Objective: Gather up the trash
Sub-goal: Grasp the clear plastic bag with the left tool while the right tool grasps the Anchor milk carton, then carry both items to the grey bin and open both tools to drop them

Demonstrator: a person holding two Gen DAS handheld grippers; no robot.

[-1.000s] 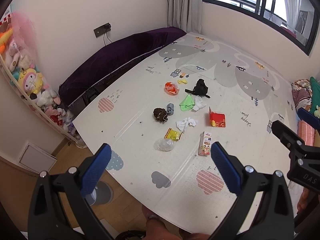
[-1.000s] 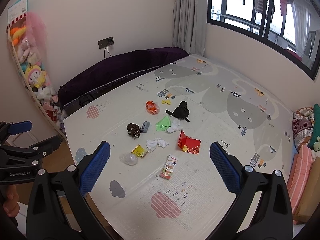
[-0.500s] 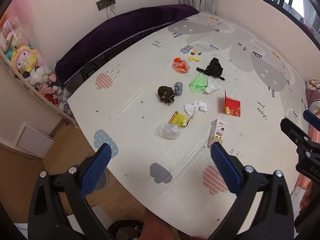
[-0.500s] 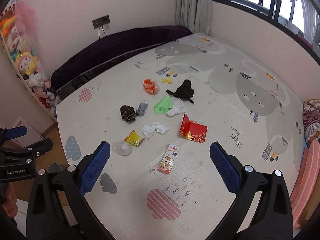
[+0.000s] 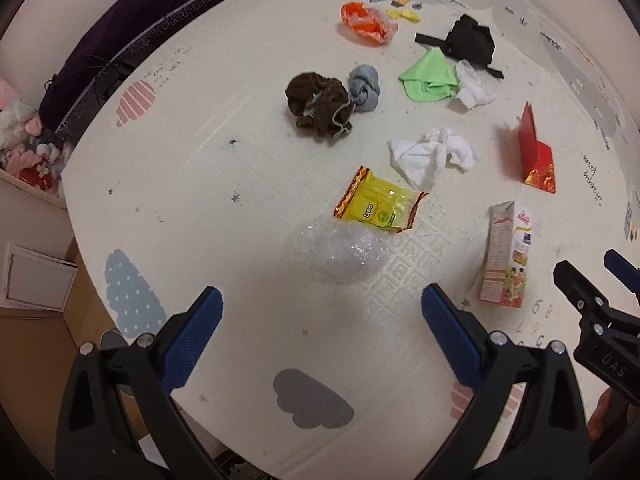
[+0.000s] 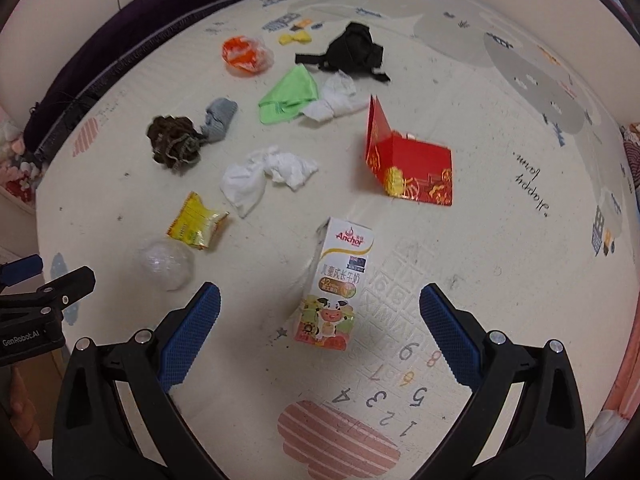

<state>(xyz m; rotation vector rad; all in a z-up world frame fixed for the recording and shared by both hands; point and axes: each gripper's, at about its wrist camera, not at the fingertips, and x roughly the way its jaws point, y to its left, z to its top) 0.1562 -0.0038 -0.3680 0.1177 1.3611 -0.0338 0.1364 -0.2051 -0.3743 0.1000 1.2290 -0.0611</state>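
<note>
Both tongs, left and right, hang spread and empty over the play mat, so you're at the approach: lower onto the clear plastic wad and milk carton just ahead, then squeeze.

Home bedroom: play mat, plush toys
</note>
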